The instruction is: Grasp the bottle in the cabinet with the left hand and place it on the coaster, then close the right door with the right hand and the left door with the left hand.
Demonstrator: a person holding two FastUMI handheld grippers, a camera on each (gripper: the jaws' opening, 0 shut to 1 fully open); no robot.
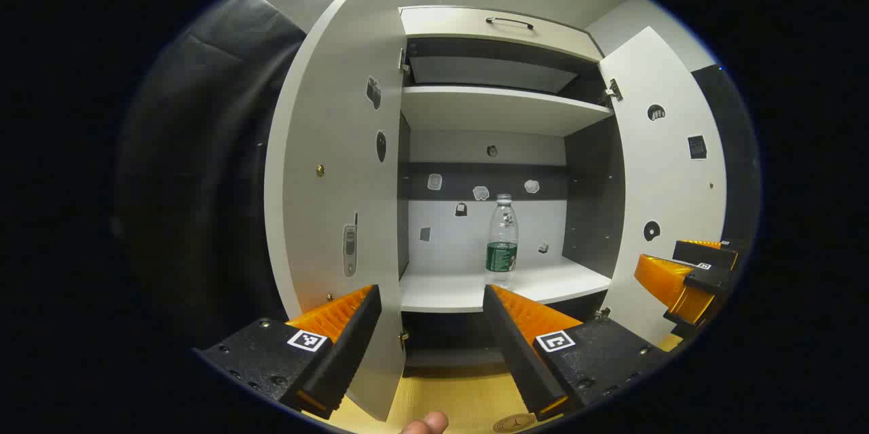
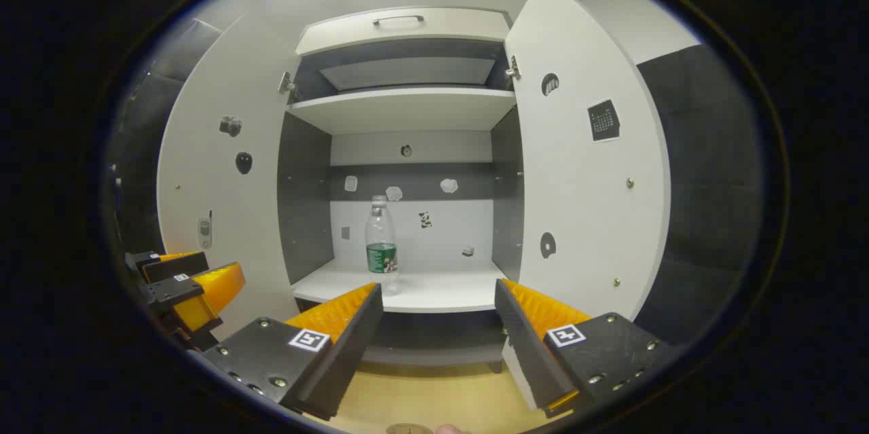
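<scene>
White doors hang wide open on the cabinet point(image 1: 499, 149), and you have not grabbed anything yet. In the left gripper view, your left gripper point(image 1: 431, 315) has its fingers apart with nothing between them. The bottle point(image 1: 502, 238) stands upright on the lower shelf point(image 1: 475, 291), well ahead of the fingers and a bit to the right of the gap. The left door point(image 1: 339, 176) is just beside your left finger. You could bump that door if you push straight in, so I think you need to steer right first. The bottle is tall and thin, so a poke from one finger could tip it over. A bit of the coaster point(image 1: 514, 424) peeks out at the bottom edge, on the wooden surface point(image 1: 461, 400). Your right gripper point(image 1: 686, 271) waits by the right door point(image 1: 662, 176).

In the right gripper view, your right gripper point(image 2: 434, 315) also has its fingers apart and holds nothing. The bottle point(image 2: 381, 240) sits at the left of the shelf point(image 2: 421, 291). The right door point(image 2: 584, 162) is close on the right. Your left gripper point(image 2: 183, 284) shows low on the left.

The bottle has a green label, but the writing is too small to read. Small stickers dot the doors and back wall.
</scene>
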